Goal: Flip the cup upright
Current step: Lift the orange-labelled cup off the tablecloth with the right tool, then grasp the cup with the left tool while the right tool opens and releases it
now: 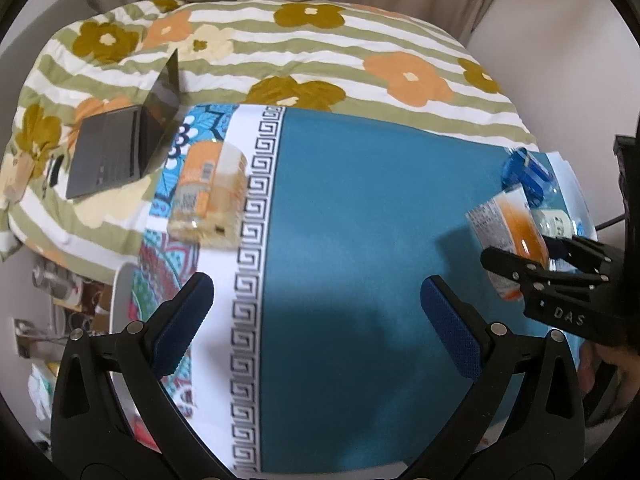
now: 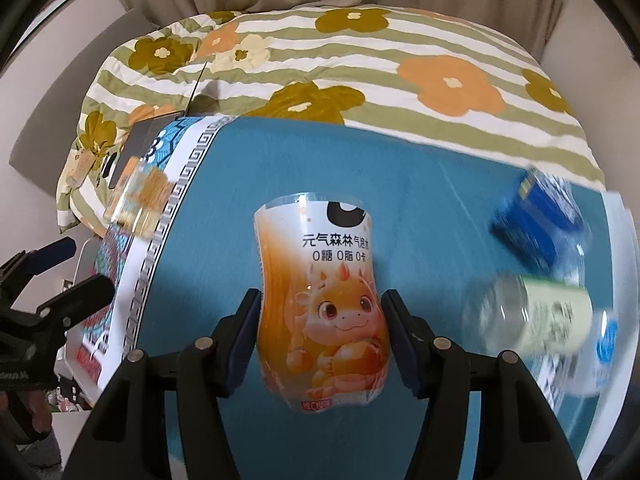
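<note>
The cup (image 2: 320,300) is a clear plastic cup with an orange cartoon-dragon label. My right gripper (image 2: 320,340) is shut on the cup, one blue pad on each side, and holds it over the teal cloth (image 2: 420,200). In the left wrist view the cup (image 1: 506,232) is tilted at the far right, held by the right gripper (image 1: 520,270). My left gripper (image 1: 316,320) is open and empty above the teal cloth (image 1: 360,220).
A second orange-labelled clear cup (image 1: 208,196) lies on its side at the cloth's left border. A blue-labelled bottle (image 2: 540,224) and a green-labelled bottle (image 2: 532,320) lie at the right. An open laptop (image 1: 124,140) sits on the flowered quilt (image 1: 360,40).
</note>
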`<move>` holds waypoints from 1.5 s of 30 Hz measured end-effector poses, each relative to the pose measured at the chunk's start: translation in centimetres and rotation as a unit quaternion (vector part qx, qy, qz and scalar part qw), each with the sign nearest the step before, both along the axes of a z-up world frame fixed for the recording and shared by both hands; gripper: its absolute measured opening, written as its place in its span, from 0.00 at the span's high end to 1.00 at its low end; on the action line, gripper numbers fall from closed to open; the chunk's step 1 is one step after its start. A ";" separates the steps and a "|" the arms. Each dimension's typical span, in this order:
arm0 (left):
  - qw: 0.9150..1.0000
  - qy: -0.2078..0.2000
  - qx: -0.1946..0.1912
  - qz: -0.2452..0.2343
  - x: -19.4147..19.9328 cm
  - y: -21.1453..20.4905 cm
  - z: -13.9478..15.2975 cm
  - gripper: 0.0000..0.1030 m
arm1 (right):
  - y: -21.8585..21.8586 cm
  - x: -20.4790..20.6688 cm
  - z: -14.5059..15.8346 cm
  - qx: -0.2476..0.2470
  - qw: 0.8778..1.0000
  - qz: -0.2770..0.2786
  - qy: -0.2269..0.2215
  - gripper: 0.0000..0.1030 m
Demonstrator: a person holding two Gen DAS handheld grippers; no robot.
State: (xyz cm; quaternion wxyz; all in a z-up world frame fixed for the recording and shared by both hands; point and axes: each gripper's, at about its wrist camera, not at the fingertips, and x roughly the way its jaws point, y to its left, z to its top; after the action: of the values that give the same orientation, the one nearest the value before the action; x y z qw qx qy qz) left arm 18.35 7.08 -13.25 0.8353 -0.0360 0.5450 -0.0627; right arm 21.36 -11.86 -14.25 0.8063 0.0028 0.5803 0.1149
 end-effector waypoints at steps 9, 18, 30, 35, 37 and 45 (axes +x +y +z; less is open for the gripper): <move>1.000 0.014 -0.001 -0.007 -3.8 -2.5 -0.9 0.00 | -3.2 -6.1 -1.6 0.016 0.997 -0.071 0.040 0.45; 0.999 0.039 0.004 -0.012 -6.0 -4.0 -3.4 0.00 | -4.4 -8.9 -3.9 0.040 0.990 -0.125 0.044 0.45; 0.999 0.041 0.009 -0.010 -6.4 -4.3 -3.7 0.00 | -4.6 -9.3 -5.0 0.061 0.988 -0.137 0.034 0.45; 0.999 0.041 0.009 -0.010 -6.4 -4.4 -3.6 0.00 | -4.6 -9.4 -5.2 0.068 0.987 -0.137 0.038 0.29; 0.999 0.041 0.010 -0.010 -6.3 -4.5 -3.6 0.00 | -4.5 -9.4 -5.1 0.072 0.988 -0.134 0.036 0.20; 0.999 0.036 0.012 -0.004 -6.4 -4.8 -3.0 0.00 | -4.8 -9.5 -4.7 0.084 0.989 -0.122 0.022 0.05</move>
State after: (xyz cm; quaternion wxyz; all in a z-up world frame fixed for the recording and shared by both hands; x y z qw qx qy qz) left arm 11.97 2.23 -16.24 0.8154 -0.0258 0.5754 -0.0580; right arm 11.83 -16.69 -18.93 0.7980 0.1436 0.5818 0.0639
